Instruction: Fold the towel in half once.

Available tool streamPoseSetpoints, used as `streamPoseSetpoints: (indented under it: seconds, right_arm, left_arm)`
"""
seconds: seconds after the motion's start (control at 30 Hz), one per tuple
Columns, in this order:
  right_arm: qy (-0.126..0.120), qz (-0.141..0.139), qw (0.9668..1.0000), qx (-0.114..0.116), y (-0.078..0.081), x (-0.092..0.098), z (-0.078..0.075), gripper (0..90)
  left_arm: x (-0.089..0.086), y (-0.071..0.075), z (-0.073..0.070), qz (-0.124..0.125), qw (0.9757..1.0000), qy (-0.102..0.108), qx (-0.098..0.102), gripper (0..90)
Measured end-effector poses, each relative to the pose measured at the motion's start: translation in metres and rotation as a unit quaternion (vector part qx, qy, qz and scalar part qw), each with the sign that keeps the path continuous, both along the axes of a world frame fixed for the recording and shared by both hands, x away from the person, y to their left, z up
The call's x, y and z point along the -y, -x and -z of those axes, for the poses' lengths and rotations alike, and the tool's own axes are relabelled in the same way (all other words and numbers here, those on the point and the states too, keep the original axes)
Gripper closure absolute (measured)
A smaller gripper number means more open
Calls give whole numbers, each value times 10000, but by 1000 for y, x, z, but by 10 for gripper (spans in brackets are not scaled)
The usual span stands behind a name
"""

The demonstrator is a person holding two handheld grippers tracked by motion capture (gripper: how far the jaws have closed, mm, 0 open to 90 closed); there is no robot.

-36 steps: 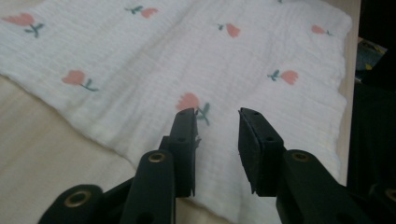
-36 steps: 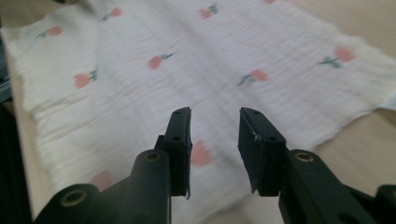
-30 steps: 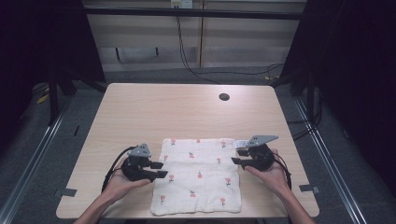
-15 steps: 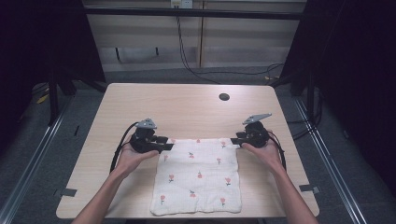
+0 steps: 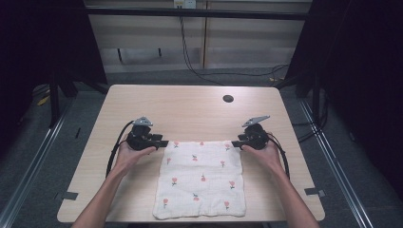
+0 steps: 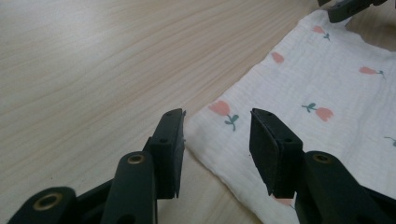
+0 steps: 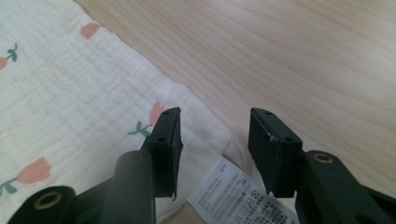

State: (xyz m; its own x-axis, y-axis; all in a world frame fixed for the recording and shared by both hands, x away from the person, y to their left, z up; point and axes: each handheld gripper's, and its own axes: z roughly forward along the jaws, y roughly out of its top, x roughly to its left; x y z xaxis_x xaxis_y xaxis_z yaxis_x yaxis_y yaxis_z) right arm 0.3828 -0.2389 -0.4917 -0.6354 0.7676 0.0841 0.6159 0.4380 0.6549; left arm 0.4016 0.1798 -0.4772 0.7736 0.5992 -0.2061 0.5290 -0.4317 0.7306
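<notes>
White care tag [image 7: 243, 193] (print unreadable) at cloth [image 7: 70, 93] corner, between right tongs [image 7: 214, 140]

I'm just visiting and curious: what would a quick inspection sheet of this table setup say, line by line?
Surface: pale wooden table, with a small dark round hole near its far edge.
Job's things: white crinkled cloth with pink flower print, lying flat; a white printed label at its corner.
Clutter: nothing seen.
Grippers: left gripper and right gripper at the cloth's far corners, jaws apart, not pressing it; the right jaws have just been opening.
Cables: black cable trailing from the left gripper.
Surroundings: dark frame, grey floor.
</notes>
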Motion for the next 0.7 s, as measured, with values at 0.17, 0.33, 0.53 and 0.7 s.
streamPoseSetpoints:
  seconds: [0.17, 0.33, 0.53, 0.7]
  right_arm:
    - [109, 10, 9999, 12, 0, -2, 6, 565]
    - [195, -58, 9998, 44, 4, -8, 5, 739]
    - [120, -96, 9999, 35, 5, -10, 6, 845]
    - [95, -99, 9999, 47, 5, -9, 7, 854]
  left_arm:
    - [1, -3, 8, -24, 9999, -159, -51, 546]
    - [7, -4, 14, -4, 9996, -296, -47, 541]
    - [11, -4, 17, 33, 9995, -310, -63, 543]
    - [16, -6, 22, -31, 9988, -493, -45, 504]
